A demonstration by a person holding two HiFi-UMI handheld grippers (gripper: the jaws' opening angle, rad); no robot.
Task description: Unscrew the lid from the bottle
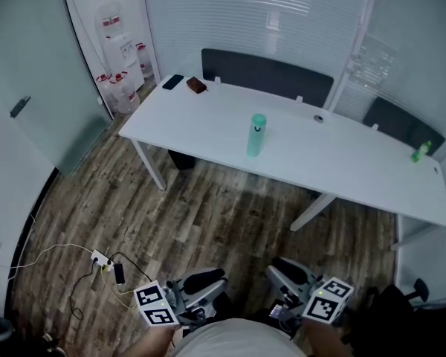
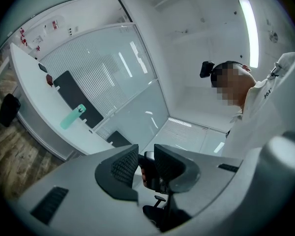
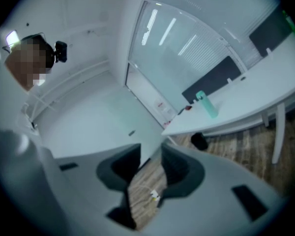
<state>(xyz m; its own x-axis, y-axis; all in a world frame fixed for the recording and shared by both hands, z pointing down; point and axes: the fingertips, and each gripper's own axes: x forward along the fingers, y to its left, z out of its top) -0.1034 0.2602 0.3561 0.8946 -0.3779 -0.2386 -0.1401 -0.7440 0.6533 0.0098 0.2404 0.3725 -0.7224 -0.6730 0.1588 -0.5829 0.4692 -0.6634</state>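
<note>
Both tongs, the left gripper (image 1: 207, 281) and the right gripper (image 1: 290, 274), are low by the person's body, with jaws narrowly apart and empty. The teal bottle (image 1: 256, 136) stands upright on the white table (image 1: 208, 117), well apart from them, with its lid (image 1: 259, 120) on. This looks like the approach step. Next, one gripper must hold the bottle's body and the other its lid.

Open floor (image 1: 208, 214) btw person (image 1: 234, 342) & worktop (image 1: 342, 162). Mid-worktop bottle (image 1: 256, 134) alone, clear approach all sides. Near left: power strip (image 1: 100, 259) on floor. Far edge: dark panel (image 1: 267, 73).
</note>
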